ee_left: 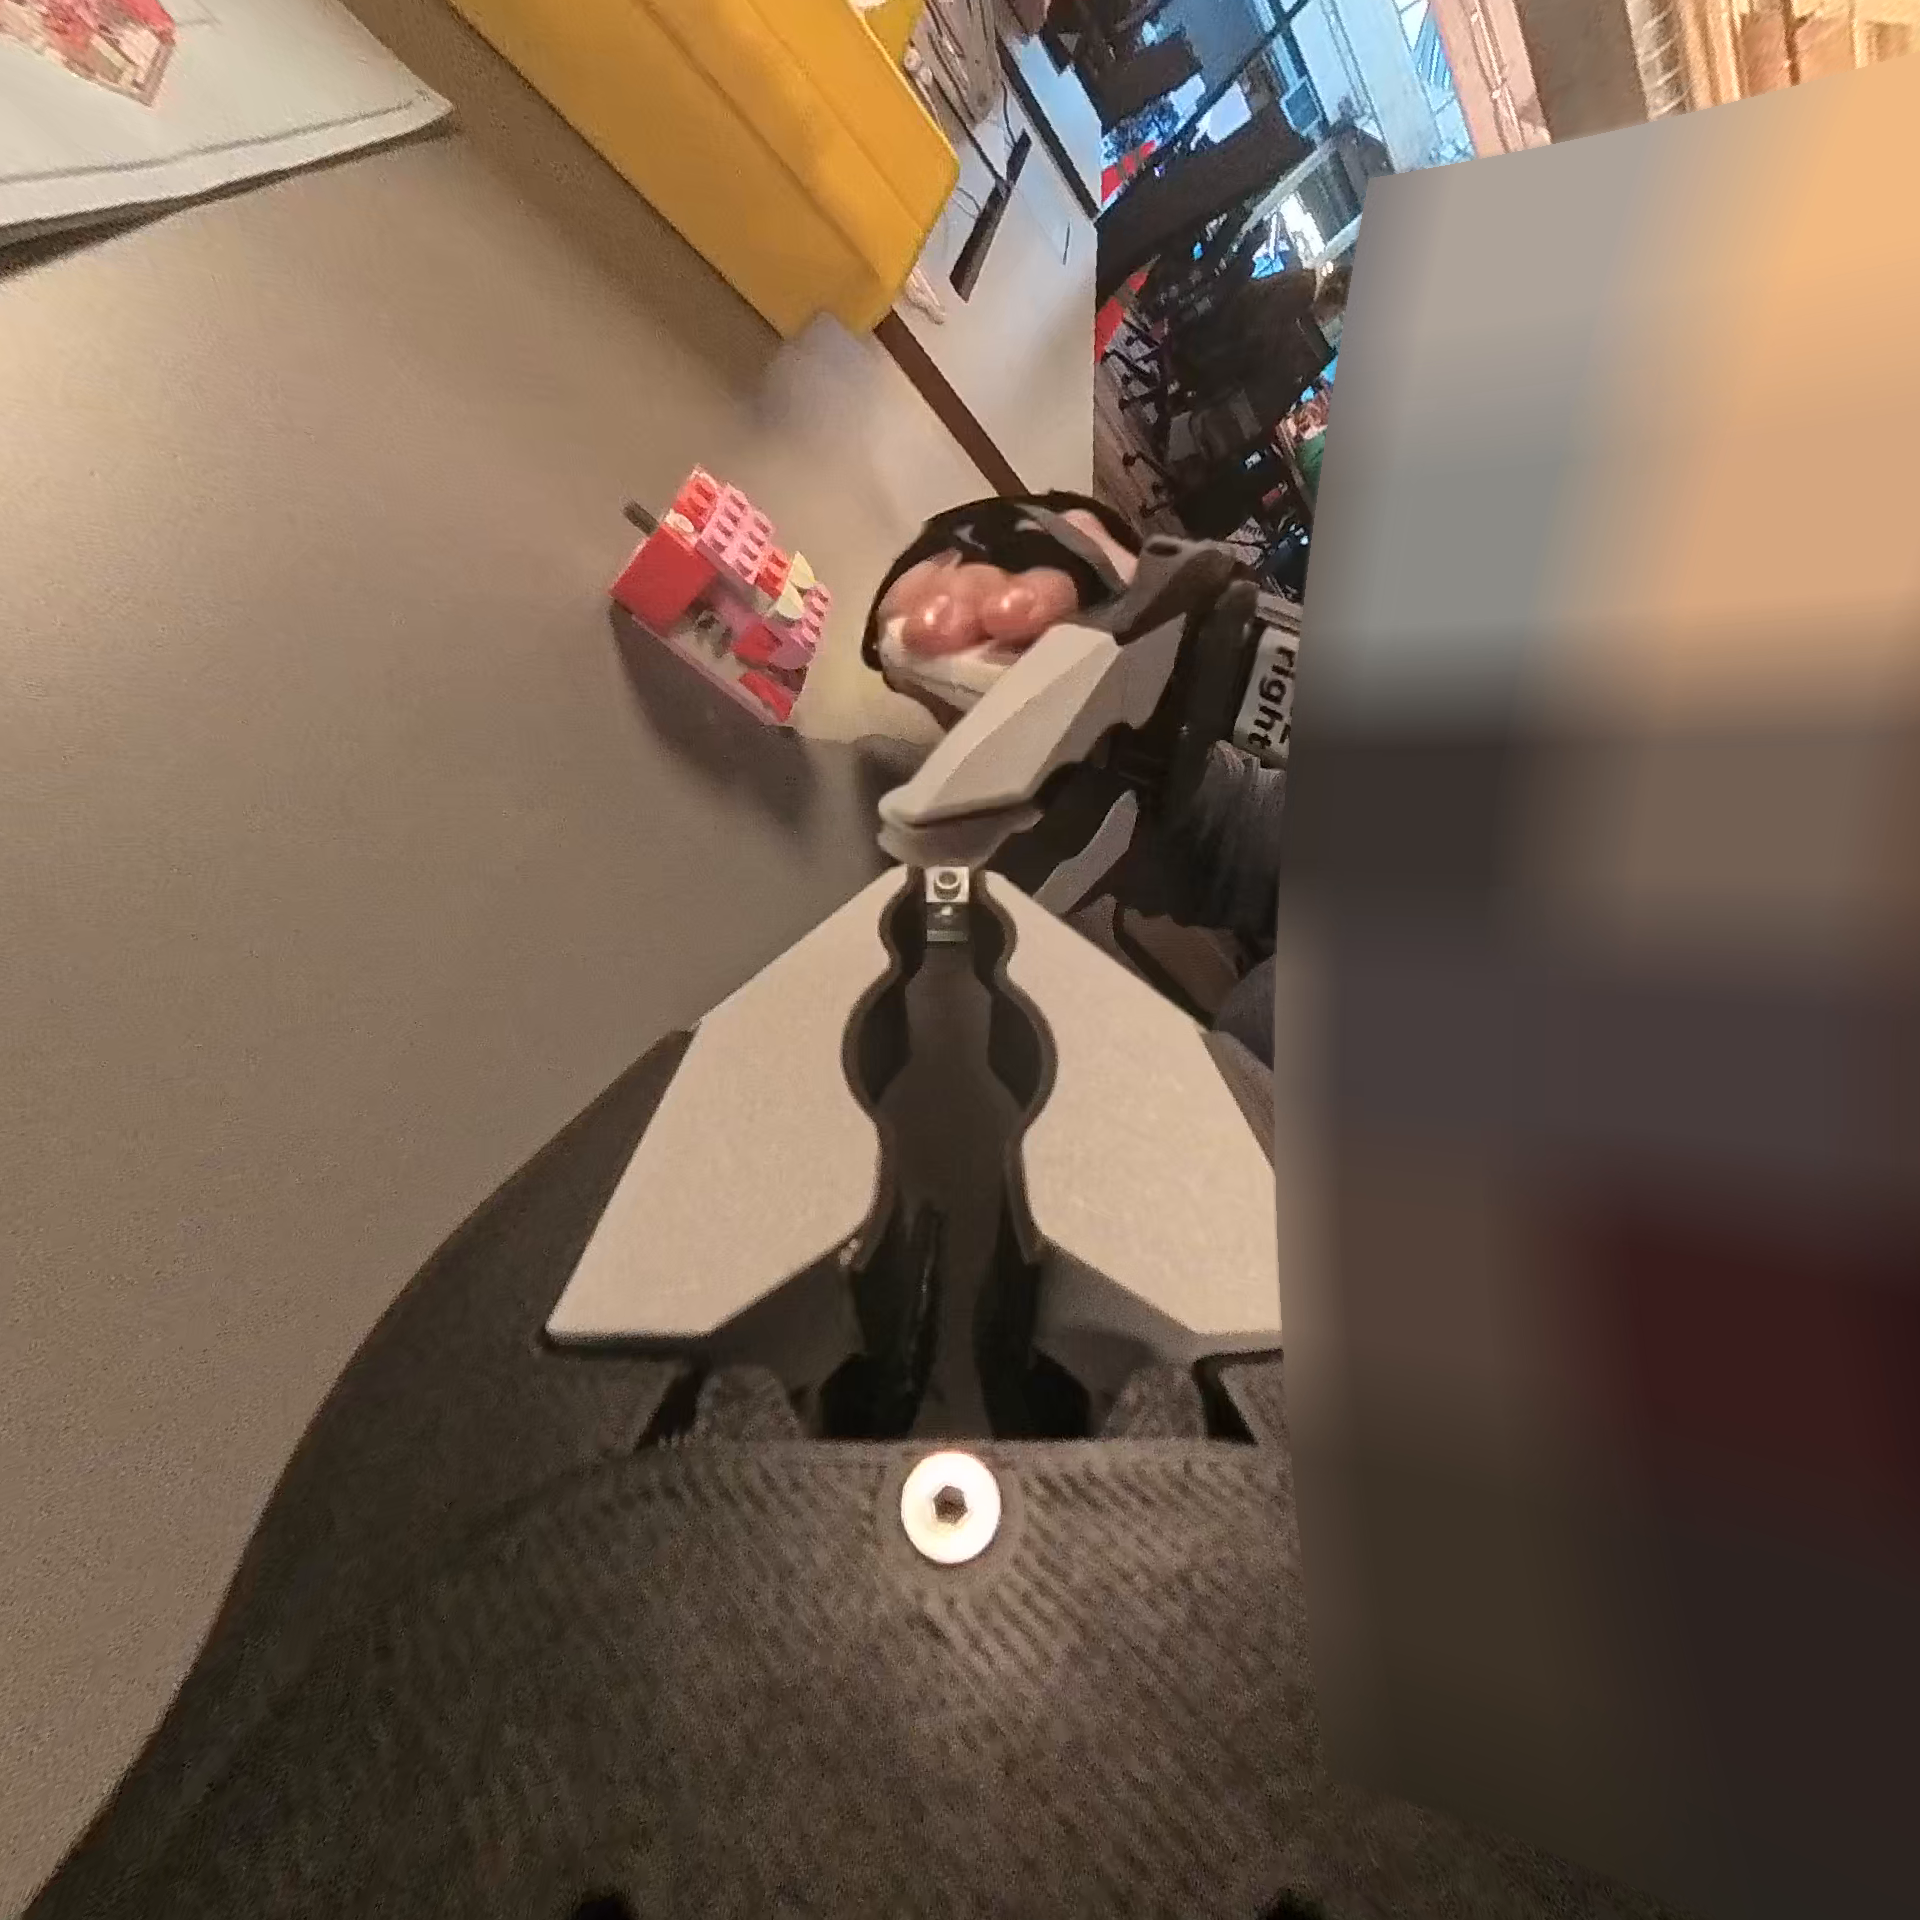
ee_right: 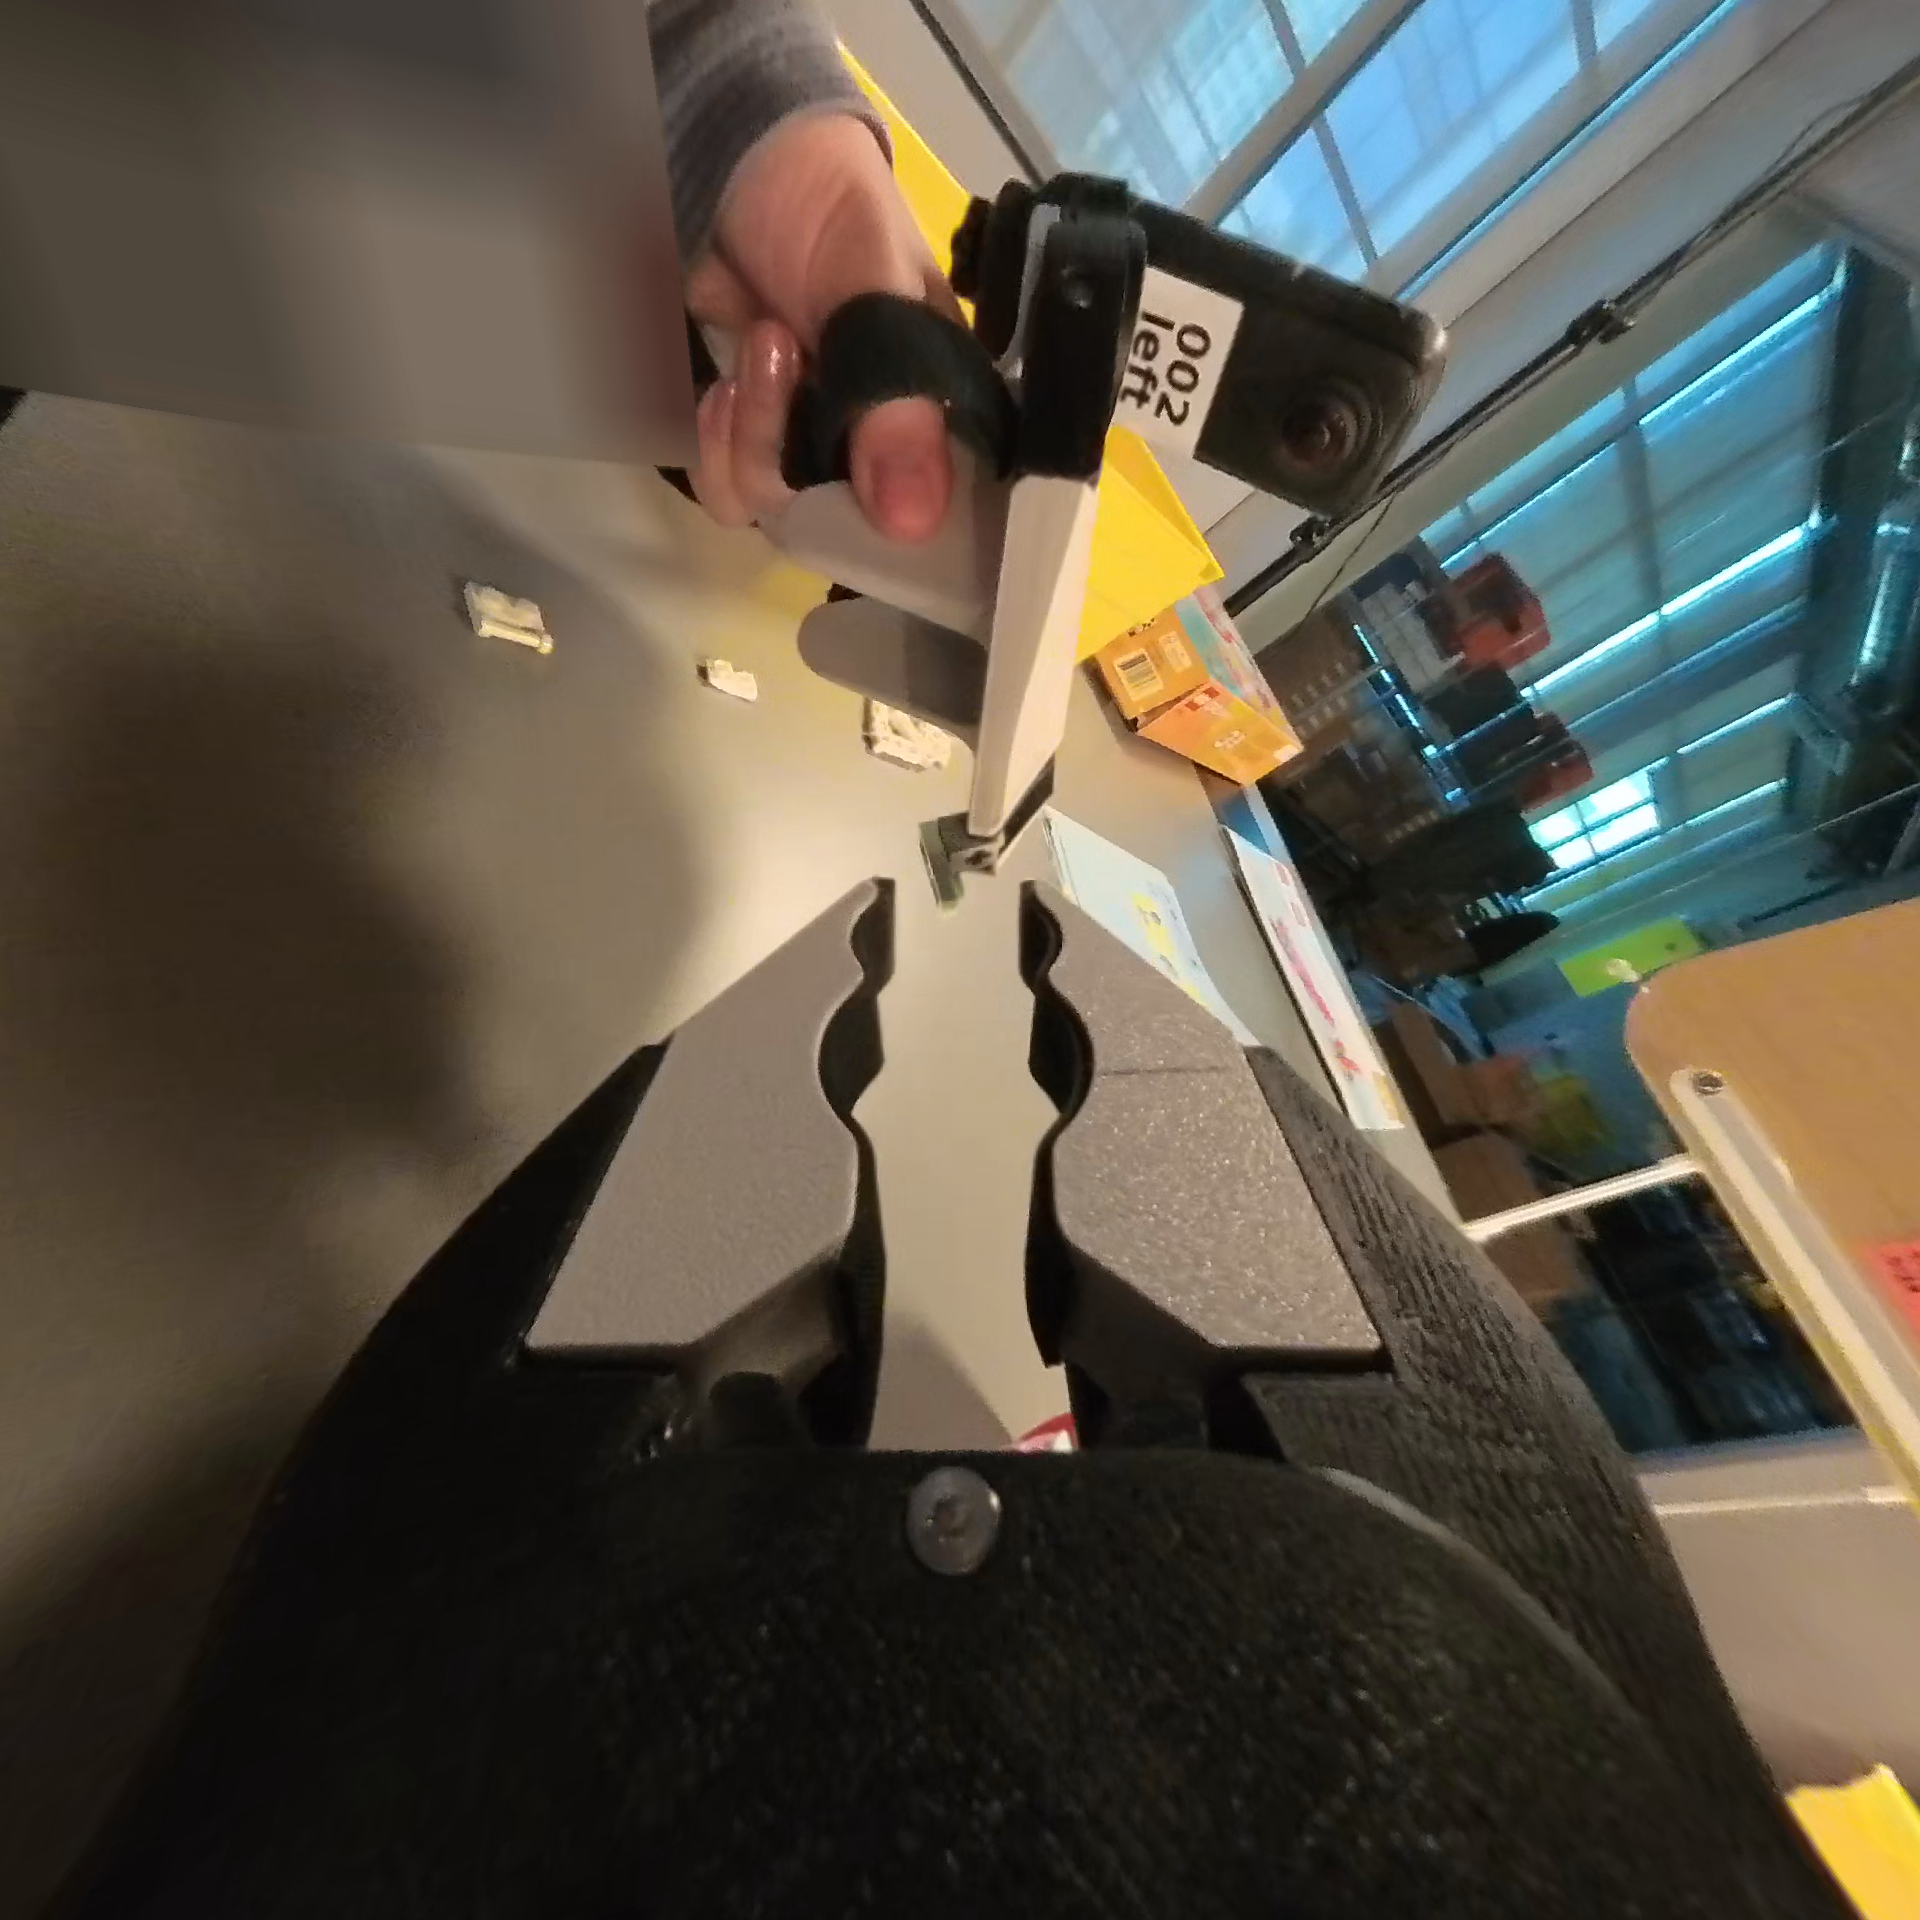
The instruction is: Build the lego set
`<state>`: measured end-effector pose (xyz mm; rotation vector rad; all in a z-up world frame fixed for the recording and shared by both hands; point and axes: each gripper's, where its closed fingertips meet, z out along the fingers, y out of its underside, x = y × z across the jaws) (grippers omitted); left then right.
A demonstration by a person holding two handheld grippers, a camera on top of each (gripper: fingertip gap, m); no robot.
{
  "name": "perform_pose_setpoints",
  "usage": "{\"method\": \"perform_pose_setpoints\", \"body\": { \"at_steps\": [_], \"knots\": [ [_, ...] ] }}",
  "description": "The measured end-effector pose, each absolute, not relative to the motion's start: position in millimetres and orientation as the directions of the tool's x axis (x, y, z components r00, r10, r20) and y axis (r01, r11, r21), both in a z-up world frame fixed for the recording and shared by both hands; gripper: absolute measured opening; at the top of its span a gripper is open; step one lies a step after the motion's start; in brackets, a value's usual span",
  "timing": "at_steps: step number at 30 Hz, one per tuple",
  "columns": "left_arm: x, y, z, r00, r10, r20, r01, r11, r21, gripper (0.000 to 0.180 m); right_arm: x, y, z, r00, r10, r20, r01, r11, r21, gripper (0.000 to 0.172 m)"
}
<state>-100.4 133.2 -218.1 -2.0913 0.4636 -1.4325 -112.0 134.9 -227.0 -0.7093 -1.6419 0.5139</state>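
Note:
My left gripper is shut on a small grey brick piece, pinched at the very fingertips and held above the grey table. The right wrist view shows the same gripper coming down from above with the piece, which has a thin green plate on one side. My right gripper is open. Its fingertips stand just short of the piece, one on each side, and do not touch it. In the left wrist view the right gripper sits right in front of the piece.
A pink and red brick build stands on the table beyond the grippers. A yellow box and a printed sheet lie farther back. Small white pieces, orange boxes and booklets lie on the table. My left and right fingertips are right by each other.

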Motion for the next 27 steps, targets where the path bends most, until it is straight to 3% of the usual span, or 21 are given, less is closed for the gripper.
{"method": "perform_pose_setpoints", "body": {
  "at_steps": [5, 14, 25, 27],
  "knots": [
    [-100.7, 135.4, -221.5, 0.396, -0.565, 0.723, 0.023, -0.781, -0.624, 0.007, -111.8, 136.9, -233.2, -0.115, 0.669, 0.734, 0.204, 0.739, -0.642, 0.004],
    [-98.0, 136.3, -220.5, 0.478, -0.641, 0.601, -0.036, -0.698, -0.716, 0.008, -109.7, 139.7, -230.9, -0.132, 0.748, 0.650, 0.232, 0.661, -0.714, 0.001],
    [-99.6, 137.8, -218.3, 0.537, -0.669, 0.514, -0.041, -0.629, -0.776, 0.007, -112.7, 140.2, -227.2, -0.110, 0.827, 0.552, 0.182, 0.563, -0.806, 0.002],
    [-104.4, 141.8, -213.8, 0.561, -0.652, 0.509, -0.001, -0.616, -0.787, 0.007, -113.7, 139.7, -223.7, -0.108, 0.854, 0.509, 0.147, 0.520, -0.842, 0.020]
  ]
}}
